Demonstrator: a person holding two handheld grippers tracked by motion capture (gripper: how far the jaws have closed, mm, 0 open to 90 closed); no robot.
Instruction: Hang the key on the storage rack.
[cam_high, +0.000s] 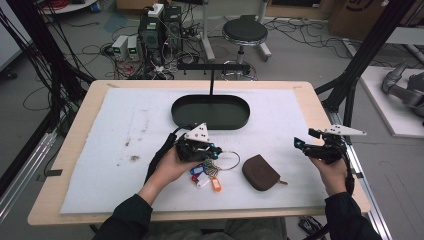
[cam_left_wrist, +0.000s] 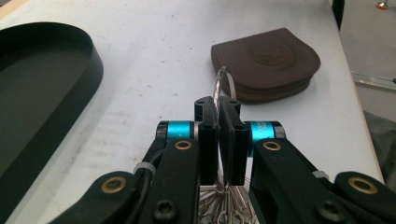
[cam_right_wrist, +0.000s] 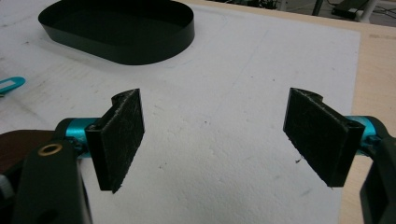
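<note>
The key ring (cam_left_wrist: 223, 84) stood on edge between the pads of the left claw (cam_left_wrist: 218, 122), which was clamped on the wire of it; in the left gripper view the loop rose thin and upright out of the closed jaws, its far arc reaching toward the brown pouch (cam_left_wrist: 266, 63). Below the jaws the keys (cam_left_wrist: 219, 205) fanned out in a bunch. From the high view the ring (cam_high: 228, 160) lay just to the right of the left claw (cam_high: 205, 150), with the coloured tags (cam_high: 206, 176) trailing toward the person, all near the front middle of the white mat (cam_high: 125, 150) on the bench (cam_high: 80, 125).

The pouch (cam_high: 260, 172) sat just beyond the ring to the right, between the two hands. The black oval tray (cam_high: 210, 111) lay straight ahead of the left claw, near but apart from it, its long axis running across the bench. That looked the likely place to set the bunch: a short carry forward.

The right claw (cam_high: 304, 146) hovered well off at the right edge of the mat, its jaws wide apart over bare mat (cam_right_wrist: 215, 121) and holding nothing.
</note>
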